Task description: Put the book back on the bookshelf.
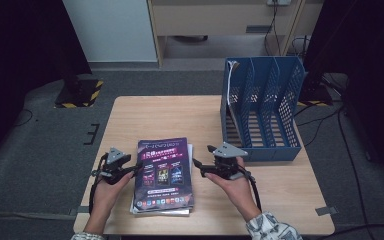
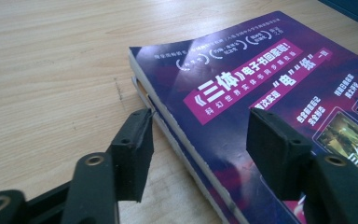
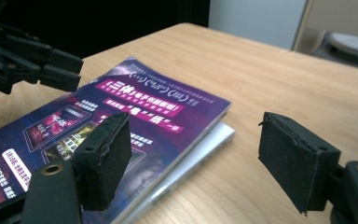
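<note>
High view: purple magazine point(image 1: 163, 170) atop a small stack at near centre of wooden table point(image 1: 145, 115), blue file rack point(image 1: 261, 107) at far right. Left gripper point(image 1: 136, 168) at the stack's left edge, right gripper point(image 1: 198, 165) just beside its right edge, both gaping wide, holding nothing. Left gripper view: jaws spread wide, astride the magazine point(image 2: 242, 93) edge, one pad over bare table point(image 2: 51, 70), other over the cover. Right gripper view: jaws wide apart, one over the magazine point(image 3: 121, 112), other over table point(image 3: 284, 79); left gripper point(image 3: 67, 70) at far left above the cover.
</note>
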A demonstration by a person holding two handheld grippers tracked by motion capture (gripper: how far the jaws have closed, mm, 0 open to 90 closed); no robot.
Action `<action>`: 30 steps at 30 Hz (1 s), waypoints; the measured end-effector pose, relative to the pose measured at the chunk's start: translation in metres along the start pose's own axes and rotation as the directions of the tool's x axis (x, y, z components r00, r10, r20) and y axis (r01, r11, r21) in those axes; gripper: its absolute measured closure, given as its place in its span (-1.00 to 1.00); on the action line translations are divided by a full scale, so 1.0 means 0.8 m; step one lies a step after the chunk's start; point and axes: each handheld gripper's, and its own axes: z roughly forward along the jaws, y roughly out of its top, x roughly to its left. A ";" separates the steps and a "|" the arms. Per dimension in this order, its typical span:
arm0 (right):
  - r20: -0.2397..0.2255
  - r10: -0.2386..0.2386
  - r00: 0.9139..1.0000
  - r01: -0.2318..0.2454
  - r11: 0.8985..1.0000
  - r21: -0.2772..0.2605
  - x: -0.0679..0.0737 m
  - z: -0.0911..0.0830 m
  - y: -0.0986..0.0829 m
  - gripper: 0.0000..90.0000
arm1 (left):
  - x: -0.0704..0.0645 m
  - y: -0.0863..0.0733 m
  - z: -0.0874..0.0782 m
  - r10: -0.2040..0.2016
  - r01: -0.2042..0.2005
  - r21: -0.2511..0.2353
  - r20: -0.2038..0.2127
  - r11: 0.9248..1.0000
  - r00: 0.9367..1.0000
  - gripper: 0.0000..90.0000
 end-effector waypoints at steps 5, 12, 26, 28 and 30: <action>-0.038 0.021 0.999 -0.018 0.998 0.067 0.012 0.040 -0.006 -0.42 | -0.001 -0.002 0.003 0.000 0.000 0.011 0.005 1.000 1.000 0.01; -0.109 0.057 0.992 -0.041 0.990 0.138 0.020 0.080 -0.012 -0.46 | -0.004 -0.004 0.012 0.005 -0.005 0.019 0.004 1.000 1.000 0.10; -0.125 0.082 0.989 -0.057 0.980 0.191 0.016 0.077 -0.027 -0.60 | -0.005 -0.007 0.020 -0.053 0.052 0.031 0.046 0.998 0.998 0.07; -0.126 0.078 0.989 -0.052 0.979 0.199 0.016 0.079 -0.028 -0.61 | -0.006 -0.007 0.020 -0.053 0.051 0.034 0.046 0.998 0.998 0.05; -0.127 0.083 0.988 -0.056 0.976 0.208 0.017 0.079 -0.029 -0.62 | -0.007 -0.006 0.019 -0.034 0.033 0.034 0.039 0.999 0.999 0.04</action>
